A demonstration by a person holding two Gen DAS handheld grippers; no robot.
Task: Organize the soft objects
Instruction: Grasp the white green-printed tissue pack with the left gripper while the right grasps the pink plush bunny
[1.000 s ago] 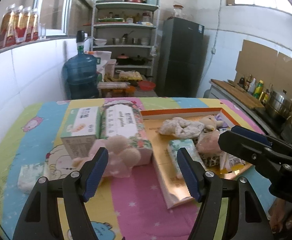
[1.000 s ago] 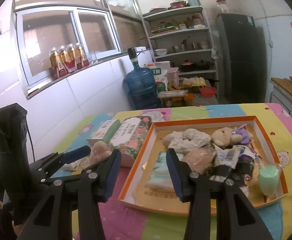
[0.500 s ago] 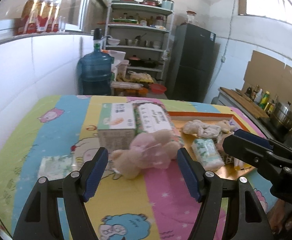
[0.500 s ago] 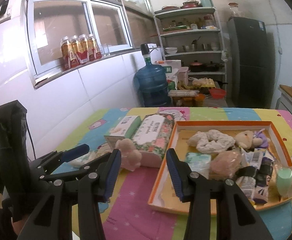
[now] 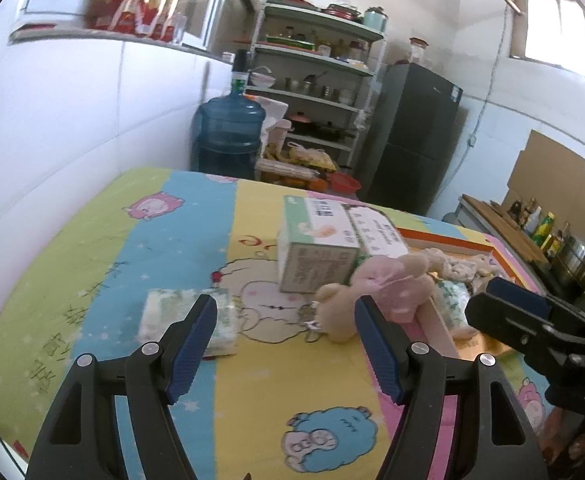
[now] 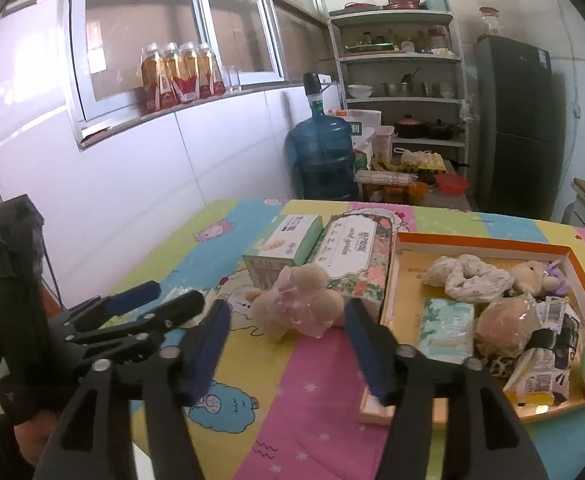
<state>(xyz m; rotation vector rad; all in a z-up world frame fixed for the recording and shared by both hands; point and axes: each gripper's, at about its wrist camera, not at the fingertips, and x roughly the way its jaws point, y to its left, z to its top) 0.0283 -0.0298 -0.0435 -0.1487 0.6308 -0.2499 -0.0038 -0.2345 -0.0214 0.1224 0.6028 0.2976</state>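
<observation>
A pink and beige plush toy (image 5: 376,292) (image 6: 300,306) lies on the colourful tablecloth beside an orange-rimmed tray (image 6: 488,242). The tray holds soft things: a crumpled cloth (image 6: 468,280), a small plush (image 6: 532,276), a tissue pack (image 6: 446,330), a wrapped bun (image 6: 506,328). A white tissue pack (image 5: 186,320) lies left of the toy. My left gripper (image 5: 286,346) is open and empty, just in front of the toy and the pack. My right gripper (image 6: 288,350) is open and empty, near the toy.
Two tissue boxes, a green one (image 5: 318,236) (image 6: 282,246) and a floral one (image 6: 352,256), stand behind the toy. A blue water jug (image 5: 230,136), shelves (image 6: 404,60) and a dark fridge (image 6: 518,124) stand beyond the table. The tray's right end holds snack packets (image 6: 548,364).
Both grippers have swung left and pulled back from the tray. The plush toy now sits between and just beyond the fingers. The white tissue pack has come into the left view's middle.
</observation>
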